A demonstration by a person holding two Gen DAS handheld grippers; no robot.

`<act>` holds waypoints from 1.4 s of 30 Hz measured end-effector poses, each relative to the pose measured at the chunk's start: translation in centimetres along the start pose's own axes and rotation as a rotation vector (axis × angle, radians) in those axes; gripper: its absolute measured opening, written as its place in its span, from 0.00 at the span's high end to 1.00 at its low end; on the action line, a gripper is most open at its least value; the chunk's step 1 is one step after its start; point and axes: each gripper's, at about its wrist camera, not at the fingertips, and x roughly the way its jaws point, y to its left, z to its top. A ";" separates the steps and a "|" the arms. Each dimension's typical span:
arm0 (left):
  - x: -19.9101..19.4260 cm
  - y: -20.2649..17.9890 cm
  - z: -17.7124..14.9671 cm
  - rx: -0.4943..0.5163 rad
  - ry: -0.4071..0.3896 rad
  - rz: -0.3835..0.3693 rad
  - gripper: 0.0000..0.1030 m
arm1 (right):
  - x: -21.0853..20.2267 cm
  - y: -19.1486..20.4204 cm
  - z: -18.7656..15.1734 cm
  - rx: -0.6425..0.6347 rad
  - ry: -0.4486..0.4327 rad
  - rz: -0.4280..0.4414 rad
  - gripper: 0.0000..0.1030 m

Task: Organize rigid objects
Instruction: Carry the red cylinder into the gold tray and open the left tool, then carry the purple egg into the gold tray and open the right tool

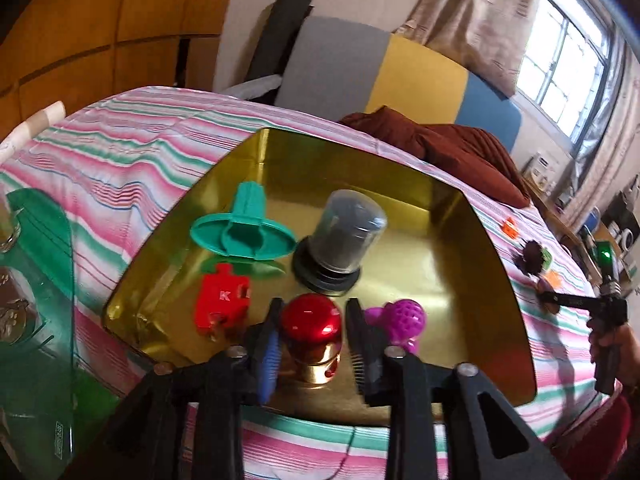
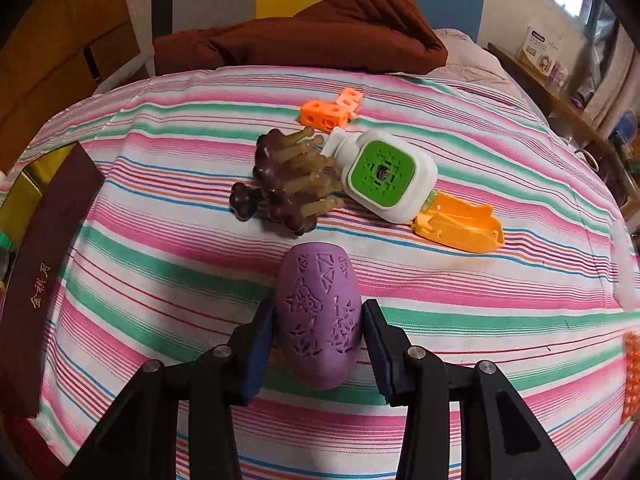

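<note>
My left gripper hovers over the near edge of a gold tray on the striped bed. A red-domed piece with a gold base stands between its jaws, which are open and do not press on it. In the tray also lie a red puzzle piece, a teal plastic part, a dark capped cylinder and a magenta ball toy. My right gripper is open around a purple embossed shell lying on the bedspread, its pads close beside the shell's sides.
Beyond the purple shell lie a brown knobbed massager, a white and green device, an orange boat and orange blocks. A maroon box lid stands left. A green glass table borders the bed. Brown cloth lies behind.
</note>
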 end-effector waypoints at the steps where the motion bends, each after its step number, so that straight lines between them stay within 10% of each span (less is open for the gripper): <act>1: -0.1 0.2 0.0 -0.007 -0.006 0.003 0.64 | -0.1 -0.1 0.0 0.005 -0.004 -0.001 0.57; 15: -4.3 -1.6 -2.6 0.034 -0.181 0.076 0.46 | -1.9 -0.4 0.1 0.052 -0.081 0.038 0.57; 30: -4.7 -3.1 -3.8 0.094 -0.160 0.043 0.46 | -4.1 2.8 -0.3 -0.014 -0.140 0.120 0.57; 42: -5.1 -4.0 -4.3 0.127 -0.158 0.015 0.46 | -8.5 11.9 -0.9 -0.115 -0.186 0.353 0.57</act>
